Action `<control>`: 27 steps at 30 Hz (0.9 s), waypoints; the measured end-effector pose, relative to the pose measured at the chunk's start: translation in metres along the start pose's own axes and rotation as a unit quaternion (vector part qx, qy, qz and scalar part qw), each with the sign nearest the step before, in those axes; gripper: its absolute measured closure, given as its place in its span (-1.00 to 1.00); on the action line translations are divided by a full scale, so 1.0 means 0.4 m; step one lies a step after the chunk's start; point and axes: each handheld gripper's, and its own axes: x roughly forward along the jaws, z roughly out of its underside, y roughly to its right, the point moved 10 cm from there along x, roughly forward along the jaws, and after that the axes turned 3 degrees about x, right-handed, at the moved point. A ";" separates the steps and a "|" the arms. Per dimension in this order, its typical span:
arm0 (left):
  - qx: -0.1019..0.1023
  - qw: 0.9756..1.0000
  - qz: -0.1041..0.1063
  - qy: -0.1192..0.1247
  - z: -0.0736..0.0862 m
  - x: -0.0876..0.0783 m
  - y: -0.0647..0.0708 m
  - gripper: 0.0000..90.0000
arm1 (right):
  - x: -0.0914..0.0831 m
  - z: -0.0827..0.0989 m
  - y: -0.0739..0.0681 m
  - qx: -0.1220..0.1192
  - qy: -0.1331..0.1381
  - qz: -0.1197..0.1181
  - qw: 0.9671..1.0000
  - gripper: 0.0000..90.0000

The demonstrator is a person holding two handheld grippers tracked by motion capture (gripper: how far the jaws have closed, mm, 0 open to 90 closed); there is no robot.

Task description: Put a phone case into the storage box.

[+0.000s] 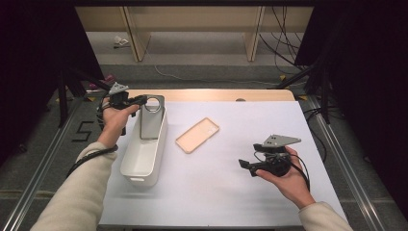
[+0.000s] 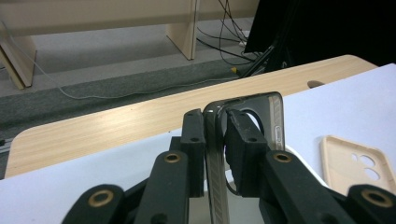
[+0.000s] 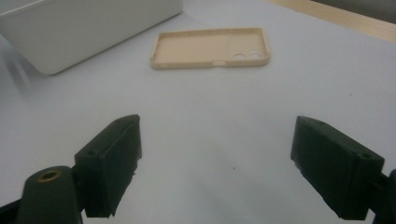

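Overhead, the left gripper [image 1: 137,101] pinches a dark, see-through phone case [image 1: 153,118] by its top edge and holds it upright over the far end of a white bin [image 1: 144,159] at the left of the white table [image 1: 231,192]. A beige phone case [image 1: 197,134] lies flat, open side up, near the bin's right side. The right gripper [image 1: 246,166] sits low over the table's right part, well apart from both cases.

Next, the left gripper view: both black jaws are clamped on the dark case's [image 2: 261,121] wall, one pad on each face. The beige case [image 2: 352,163] lies at the right.

Finally, the right gripper view: the jaws stand wide apart with nothing between them, above bare table [image 3: 210,130]. The beige case [image 3: 210,49] lies ahead, and the bin's [image 3: 84,28] wall is at upper left.
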 end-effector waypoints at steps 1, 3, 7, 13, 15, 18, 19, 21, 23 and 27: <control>0.000 1.000 -0.001 -0.002 0.001 0.001 -0.001 0.69 | 0.000 0.000 0.000 0.000 0.000 0.000 1.000 -0.62; 0.002 1.000 -0.009 -0.008 0.004 0.001 -0.005 0.68 | 0.000 0.001 -0.001 0.000 -0.001 -0.001 1.000 -0.62; 0.006 1.000 -0.017 -0.013 0.007 0.003 -0.009 0.66 | 0.000 0.000 -0.001 0.000 -0.001 -0.001 1.000 -0.62; 0.013 0.999 -0.030 -0.025 0.014 0.006 -0.016 0.63 | 0.001 0.001 -0.002 0.000 -0.001 -0.002 1.000 -0.62; 0.014 0.999 -0.032 -0.027 0.015 0.006 -0.017 0.62 | 0.001 0.001 -0.002 0.000 -0.002 -0.002 1.000 -0.62; 0.017 0.999 -0.034 -0.029 0.017 0.007 -0.018 0.60 | 0.001 0.001 -0.002 0.000 -0.002 -0.002 1.000 -0.62; 0.018 0.999 -0.034 -0.030 0.017 0.008 -0.018 0.59 | 0.001 0.001 -0.003 -0.001 -0.002 -0.002 1.000 -0.62; 0.019 0.999 -0.037 -0.030 0.018 0.008 -0.020 0.56 | 0.001 0.001 -0.003 -0.002 -0.002 -0.002 1.000 -0.62; 0.020 0.999 -0.038 -0.031 0.018 0.008 -0.021 0.52 | 0.001 0.001 -0.003 -0.002 -0.002 -0.002 1.000 -0.62; 0.020 0.999 -0.040 -0.030 0.017 0.007 -0.021 0.40 | 0.001 0.001 -0.004 -0.002 -0.002 -0.003 1.000 -0.62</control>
